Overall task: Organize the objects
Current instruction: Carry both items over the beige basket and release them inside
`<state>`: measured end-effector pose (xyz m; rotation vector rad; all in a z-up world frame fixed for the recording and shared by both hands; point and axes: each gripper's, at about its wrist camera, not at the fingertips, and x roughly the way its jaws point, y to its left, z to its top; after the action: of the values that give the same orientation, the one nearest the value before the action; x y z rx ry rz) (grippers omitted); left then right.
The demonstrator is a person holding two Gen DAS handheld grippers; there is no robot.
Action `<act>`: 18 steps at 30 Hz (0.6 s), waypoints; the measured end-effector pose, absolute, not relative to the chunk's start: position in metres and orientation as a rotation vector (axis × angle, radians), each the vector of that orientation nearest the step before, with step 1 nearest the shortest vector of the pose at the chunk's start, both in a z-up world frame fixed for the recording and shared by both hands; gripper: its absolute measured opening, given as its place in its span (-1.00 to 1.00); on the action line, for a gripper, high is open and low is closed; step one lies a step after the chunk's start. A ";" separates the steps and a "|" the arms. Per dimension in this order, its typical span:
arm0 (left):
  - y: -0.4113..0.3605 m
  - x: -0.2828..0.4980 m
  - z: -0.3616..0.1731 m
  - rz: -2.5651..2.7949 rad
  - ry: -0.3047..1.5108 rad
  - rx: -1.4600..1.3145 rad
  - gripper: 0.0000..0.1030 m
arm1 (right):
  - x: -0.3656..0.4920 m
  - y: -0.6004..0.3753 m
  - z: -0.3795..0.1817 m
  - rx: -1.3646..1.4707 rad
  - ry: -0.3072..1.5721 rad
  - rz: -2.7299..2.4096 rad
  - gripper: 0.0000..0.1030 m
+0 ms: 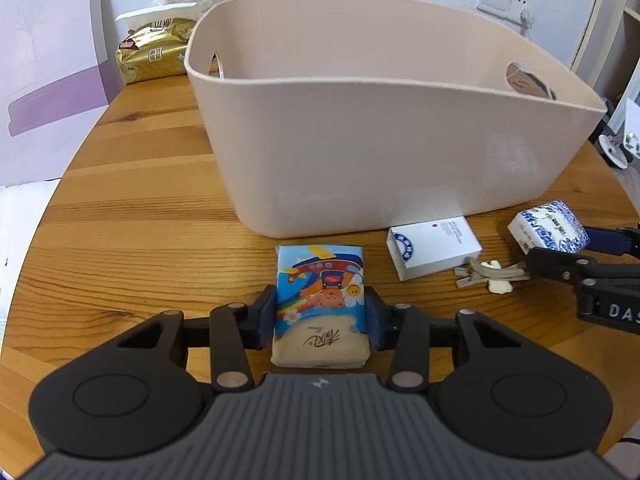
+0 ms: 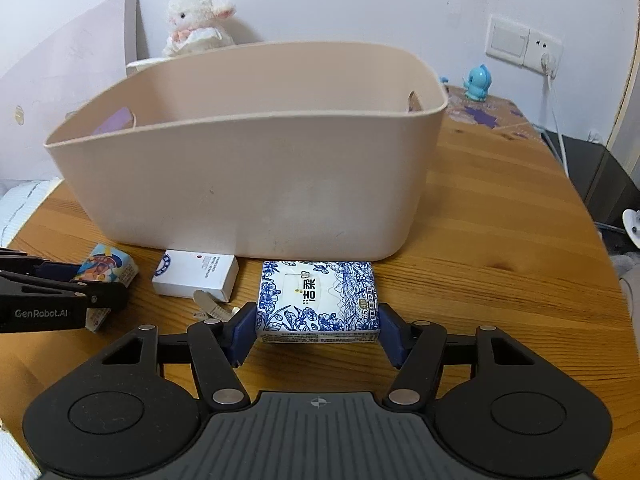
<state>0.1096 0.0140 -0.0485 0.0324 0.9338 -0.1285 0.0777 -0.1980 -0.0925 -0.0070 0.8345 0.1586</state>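
A: Left first. What is the left gripper (image 1: 320,312) doing?

B: Clamping the cartoon tissue pack (image 1: 320,300), pads pressing both long sides. The pack is lying flat on the desk (image 1: 120,240) near the front edge, just in front of the beige storage bin (image 1: 360,140). Its long axis is running away from the camera, toward the bin's front wall; the print is reading upside down from this wrist.

A: Why gripping that way?

B: Judging: squeezing across the narrow width fits the jaw span, and the soft pack is giving a little. Looks set for a lift over the rim.

A: Middle?

B: A white cardboard box (image 1: 434,250) is lying flat, touching or nearly touching the bin's base, long axis slanting. A small hair clip (image 1: 490,274) is sitting just beside it. Both untouched, probably waiting their turn.

A: Right side?

B: The right gripper (image 2: 318,330) is closing on the blue-and-white tissue pack (image 2: 318,300), pads on its two short ends, so the long axis is lying crosswise, parallel to the bin wall. Whether it is resting on the desk or slightly raised, can't tell.

A: Behind?

B: Gold snack bag (image 1: 154,54) and plush lamb (image 2: 198,20) by the back edge, blue toy figure (image 2: 476,84) at the back right corner. The bin floor is hidden.
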 end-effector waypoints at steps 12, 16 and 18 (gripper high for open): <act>0.013 0.084 0.008 -0.185 0.797 0.048 -0.09 | 0.047 -0.215 -0.020 -0.010 0.670 0.193 0.15; 0.012 0.086 0.037 -0.190 0.725 0.048 -0.09 | 0.052 -0.218 0.008 -0.008 0.593 0.191 0.16; 0.012 0.092 0.047 -0.196 0.709 0.043 -0.10 | 0.058 -0.217 0.019 -0.007 0.565 0.186 0.15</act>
<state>0.0916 0.0119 0.0470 0.0432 0.7092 -0.1955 0.0579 -0.2171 0.0191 -0.0068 0.5654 0.1862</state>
